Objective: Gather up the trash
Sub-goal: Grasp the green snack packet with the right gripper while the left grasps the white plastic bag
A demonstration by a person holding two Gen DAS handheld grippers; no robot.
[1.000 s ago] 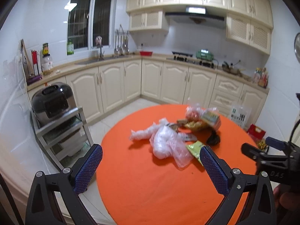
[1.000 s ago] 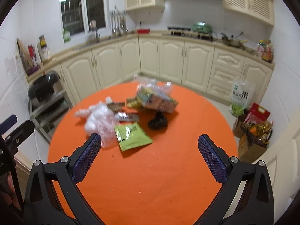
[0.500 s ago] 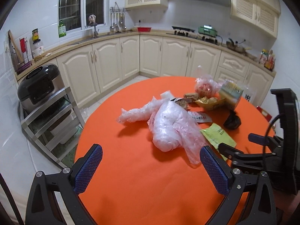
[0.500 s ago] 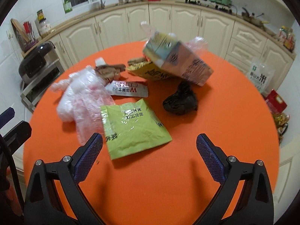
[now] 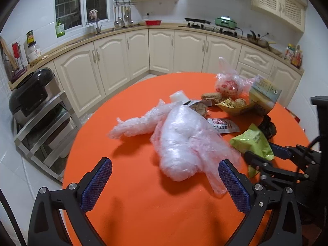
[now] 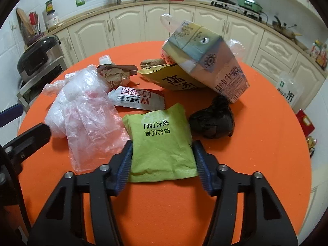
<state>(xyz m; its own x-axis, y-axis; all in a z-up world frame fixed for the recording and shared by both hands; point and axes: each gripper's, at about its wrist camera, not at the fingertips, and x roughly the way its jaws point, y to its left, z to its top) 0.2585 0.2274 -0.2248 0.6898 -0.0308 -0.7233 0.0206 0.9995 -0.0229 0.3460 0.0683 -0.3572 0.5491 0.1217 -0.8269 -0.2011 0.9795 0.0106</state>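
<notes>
Trash lies on a round orange table (image 5: 143, 215): a crumpled clear plastic bag (image 5: 180, 143), a silver sachet (image 6: 137, 100), a green packet (image 6: 160, 135), a black lump (image 6: 213, 123), a tilted carton (image 6: 205, 57), a yellow bag (image 6: 170, 80) and brown crumpled paper (image 6: 116, 74). My right gripper (image 6: 162, 145) is closing; its pads touch both side edges of the green packet, which bulges between them. My left gripper (image 5: 165, 165) stands open over the near end of the clear plastic bag, with the bag between its fingers but untouched. The left wrist view shows the right gripper (image 5: 266, 157) at the green packet (image 5: 254, 143).
A rice cooker (image 5: 30, 96) sits on a metal rack (image 5: 45, 135) left of the table. Cream cabinets (image 5: 164, 51) run along the back wall. Bags and boxes (image 6: 289, 90) stand on the floor to the right. Bare orange cloth (image 6: 256, 164) lies right of the packet.
Both grippers came forward and down toward the trash. The right jaws went from wide apart to closed in on the green packet. The left jaws stayed open.
</notes>
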